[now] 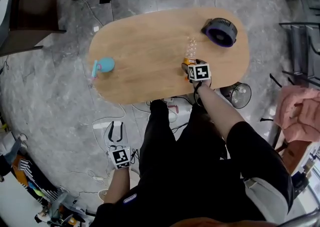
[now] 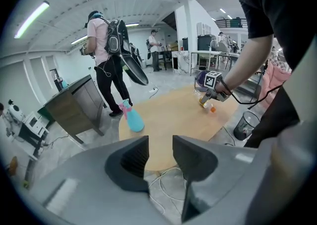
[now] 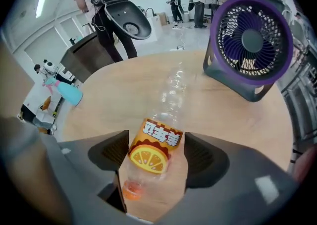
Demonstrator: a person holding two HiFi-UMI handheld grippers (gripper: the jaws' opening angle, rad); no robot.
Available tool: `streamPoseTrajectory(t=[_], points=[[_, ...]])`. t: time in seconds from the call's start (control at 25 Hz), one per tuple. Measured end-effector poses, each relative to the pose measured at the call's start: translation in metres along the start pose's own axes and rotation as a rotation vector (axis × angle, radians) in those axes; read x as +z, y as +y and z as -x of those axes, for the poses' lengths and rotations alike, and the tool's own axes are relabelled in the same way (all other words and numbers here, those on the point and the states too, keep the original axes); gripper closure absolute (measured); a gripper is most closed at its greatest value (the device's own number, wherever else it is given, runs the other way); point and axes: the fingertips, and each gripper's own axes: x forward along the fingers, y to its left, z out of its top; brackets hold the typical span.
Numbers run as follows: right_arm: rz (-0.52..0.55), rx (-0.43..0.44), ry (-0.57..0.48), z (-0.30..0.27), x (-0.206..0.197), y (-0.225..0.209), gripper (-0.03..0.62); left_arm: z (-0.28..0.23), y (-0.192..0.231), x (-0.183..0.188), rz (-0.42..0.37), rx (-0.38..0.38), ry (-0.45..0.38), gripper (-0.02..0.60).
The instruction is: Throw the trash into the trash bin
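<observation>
Bottle (image 3: 157, 152) with an orange label and cap, flat on the wooden table (image 3: 233, 120), nearer than the purple fan (image 3: 250, 40), lying between the wide-open jaws of the right gripper (image 3: 156, 140), not squeezed. Left gripper (image 2: 159, 145) low down off the table's near edge, jaws a little apart, nothing in them. Black wire bin (image 1: 239, 94) on the floor by the table's near right end.
</observation>
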Motion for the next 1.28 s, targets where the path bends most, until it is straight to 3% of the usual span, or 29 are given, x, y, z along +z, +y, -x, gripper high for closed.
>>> streamPoseTrajectory(t=[0.28,0.48,0.68,1.0,1.28], points=[[0.023,-0.013,-0.006,-0.007,0.001,0.001,0.272,0.001,-0.003,-0.007,0.002,-0.016,0.013,0.428],[0.065,0.046,-0.074,0.014,0.002,0.009,0.279,0.000,-0.010,0.003,-0.036,-0.043,0.010,0.428],[0.001,0.114,-0.151,0.041,-0.003,0.006,0.287,-0.010,-0.019,0.023,-0.086,-0.075,-0.013,0.428],[-0.138,0.186,-0.277,0.104,-0.021,-0.018,0.292,-0.026,-0.053,0.063,-0.234,-0.182,-0.045,0.428],[-0.283,0.160,-0.365,0.166,-0.068,-0.078,0.292,-0.050,-0.107,0.114,-0.385,-0.302,-0.109,0.428]])
